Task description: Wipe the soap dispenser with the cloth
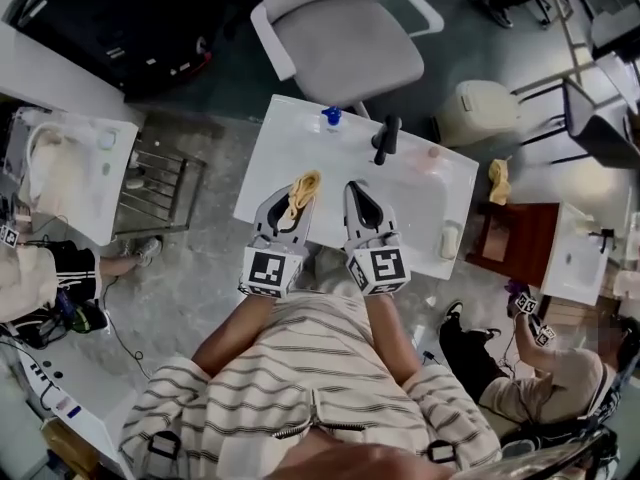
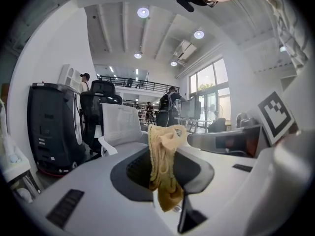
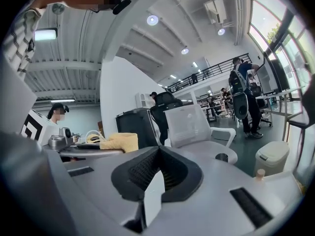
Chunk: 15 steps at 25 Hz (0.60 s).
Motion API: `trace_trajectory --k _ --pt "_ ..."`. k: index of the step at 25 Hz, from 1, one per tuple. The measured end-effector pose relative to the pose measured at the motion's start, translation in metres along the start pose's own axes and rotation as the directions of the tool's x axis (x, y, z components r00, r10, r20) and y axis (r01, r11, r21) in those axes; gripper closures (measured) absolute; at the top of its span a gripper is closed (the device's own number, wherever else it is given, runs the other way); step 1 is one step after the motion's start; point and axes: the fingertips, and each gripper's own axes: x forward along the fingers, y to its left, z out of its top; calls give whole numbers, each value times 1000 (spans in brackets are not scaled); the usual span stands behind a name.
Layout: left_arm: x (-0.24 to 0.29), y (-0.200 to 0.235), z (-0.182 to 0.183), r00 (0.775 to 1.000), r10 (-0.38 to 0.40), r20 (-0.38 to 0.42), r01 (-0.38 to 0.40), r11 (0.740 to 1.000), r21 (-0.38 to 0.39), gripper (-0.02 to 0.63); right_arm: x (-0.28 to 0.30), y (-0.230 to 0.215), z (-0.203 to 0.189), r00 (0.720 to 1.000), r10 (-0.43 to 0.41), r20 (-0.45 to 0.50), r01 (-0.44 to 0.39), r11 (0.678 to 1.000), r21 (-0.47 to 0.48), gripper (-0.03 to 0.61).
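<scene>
Both grippers sit side by side over the near edge of the white worktop (image 1: pixel 290 133). The left gripper (image 1: pixel 293 206) has the yellow cloth (image 1: pixel 303 190), its fingers (image 2: pixel 135 173) clamped on a bunched fold. The rest flops over the top and hangs down in front, soft and limp, so it should mould round a curved surface easily. The right gripper (image 1: pixel 358 190) carries nothing: its fingers (image 3: pixel 133 173) are pressed fully together with nothing between them.

The target looks to be the pale soap dispenser (image 1: pixel 451 239) near the worktop's right edge. It is well apart from both grippers, off to the right of the black tap (image 1: pixel 385 138), though it's too small here to be sure. I'd judge it a light, smooth plastic bottle, likely slick with soap and easy to tip or skid under a sideways wipe. The sensible hold is on the body, low down, with the free right gripper opened wide, not on the pump head, while the cloth works over it.
</scene>
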Motion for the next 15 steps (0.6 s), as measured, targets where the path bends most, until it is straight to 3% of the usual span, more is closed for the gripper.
trace_trajectory --k 7,15 --pt "31 11 -4 999 45 -22 -45 999 -3 520 32 -22 -3 998 61 -24 -61 998 0 588" --pt "44 26 -20 999 19 -42 -20 1000 -17 520 81 -46 -27 996 69 -58 -71 997 -35 581"
